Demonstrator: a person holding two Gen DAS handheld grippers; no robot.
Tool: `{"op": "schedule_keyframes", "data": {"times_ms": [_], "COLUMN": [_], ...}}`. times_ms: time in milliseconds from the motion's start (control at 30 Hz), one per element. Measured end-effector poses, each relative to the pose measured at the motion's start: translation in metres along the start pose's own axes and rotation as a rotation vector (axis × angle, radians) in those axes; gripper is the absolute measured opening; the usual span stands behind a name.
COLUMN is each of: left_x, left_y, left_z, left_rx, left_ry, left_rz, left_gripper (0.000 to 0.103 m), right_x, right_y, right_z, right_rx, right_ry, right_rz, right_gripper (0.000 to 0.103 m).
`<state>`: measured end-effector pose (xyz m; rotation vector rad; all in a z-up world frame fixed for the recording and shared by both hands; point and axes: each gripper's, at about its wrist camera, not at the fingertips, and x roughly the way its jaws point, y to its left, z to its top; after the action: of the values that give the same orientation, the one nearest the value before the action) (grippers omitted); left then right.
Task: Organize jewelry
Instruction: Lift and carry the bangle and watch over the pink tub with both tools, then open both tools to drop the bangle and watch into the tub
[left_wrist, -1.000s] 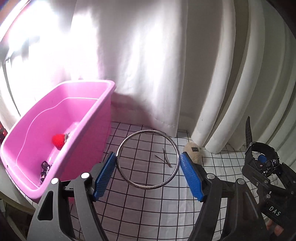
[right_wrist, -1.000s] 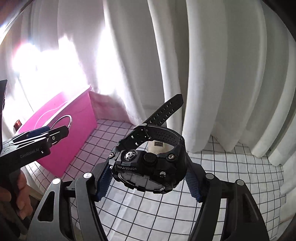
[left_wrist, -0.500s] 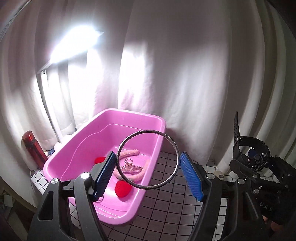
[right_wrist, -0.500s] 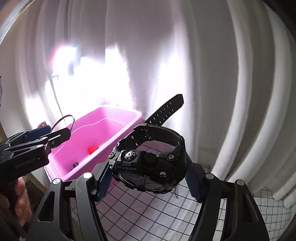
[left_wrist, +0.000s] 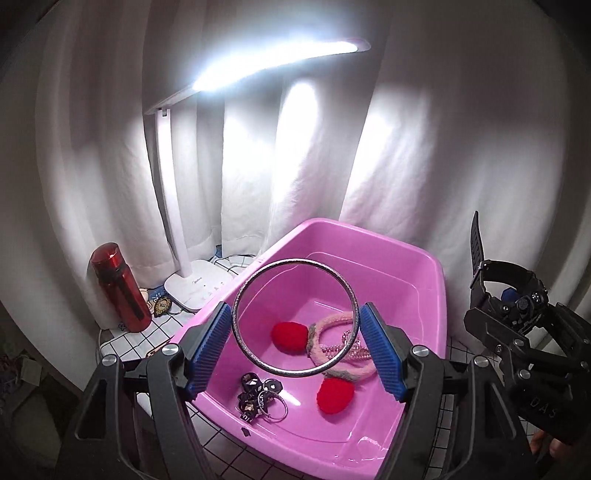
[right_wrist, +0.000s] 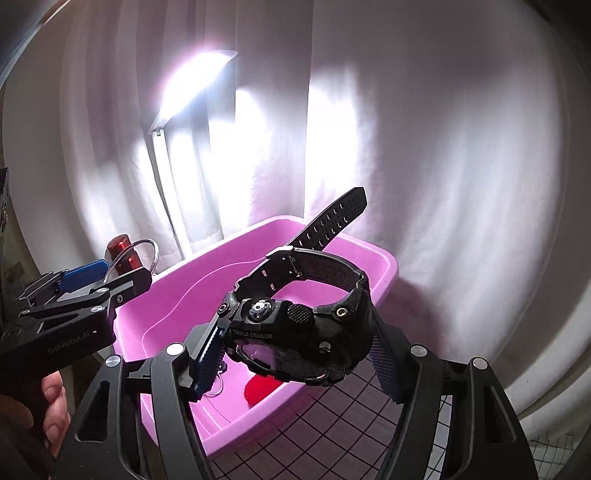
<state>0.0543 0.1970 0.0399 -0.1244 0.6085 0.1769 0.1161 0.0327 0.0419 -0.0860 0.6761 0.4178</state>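
Standing at the far left of the left wrist view, a red bottle (left_wrist: 120, 290) sits beside the white base of a lit desk lamp (left_wrist: 195, 286), both against the white curtain (left_wrist: 424, 147). To their right the pink tub (left_wrist: 424, 266) rests on the grid-patterned counter (left_wrist: 255, 456). The left tongs (left_wrist: 295, 345) hang over the tub, their blue pads pinching a silver bangle (left_wrist: 295, 260) by its two sides so the ring stands open toward the camera. Down in the tub lie a heap of dark rings and small pieces (left_wrist: 258, 397), two red fuzzy balls (left_wrist: 289, 334), a pink hair band (left_wrist: 334, 356) and a pink claw clip (left_wrist: 345, 347) resting on that band. Farther right, the right tongs (left_wrist: 513, 306) show at the edge of the view, near the tub's right wall.

From the right wrist view, the left tongs (right_wrist: 107, 275) appear at the left with the bangle (right_wrist: 142, 251) in them. The right tongs (right_wrist: 295, 349) clamp a black watch (right_wrist: 295, 325) by its case, the strap sticking up and away, held above the tub's (right_wrist: 384, 266) near right corner.
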Motion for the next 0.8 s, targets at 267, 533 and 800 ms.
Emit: {"op": "schedule_keyframes", "data": {"times_ms": [267, 533, 800], "left_x": [0.04, 0.073, 0.094], "left_y": [0.022, 0.032, 0.031], "left_z": [-0.005, -0.013, -0.021], "left_rx": [-0.044, -0.066, -0.061], "left_ry": [0.085, 0.154, 0.203], "left_rz": [0.036, 0.068, 0.082], "left_gripper": [0.069, 0.069, 0.069], "right_x": [0.053, 0.098, 0.125], "right_y": [0.012, 0.012, 0.006], "right_z": [0.008, 0.006, -0.001], "right_rx": [-0.026, -0.021, 0.004], "right_ry": [0.085, 0.185, 0.256], "right_rz": [0.023, 0.007, -0.017], "right_gripper": [0.066, 0.066, 0.066]}}
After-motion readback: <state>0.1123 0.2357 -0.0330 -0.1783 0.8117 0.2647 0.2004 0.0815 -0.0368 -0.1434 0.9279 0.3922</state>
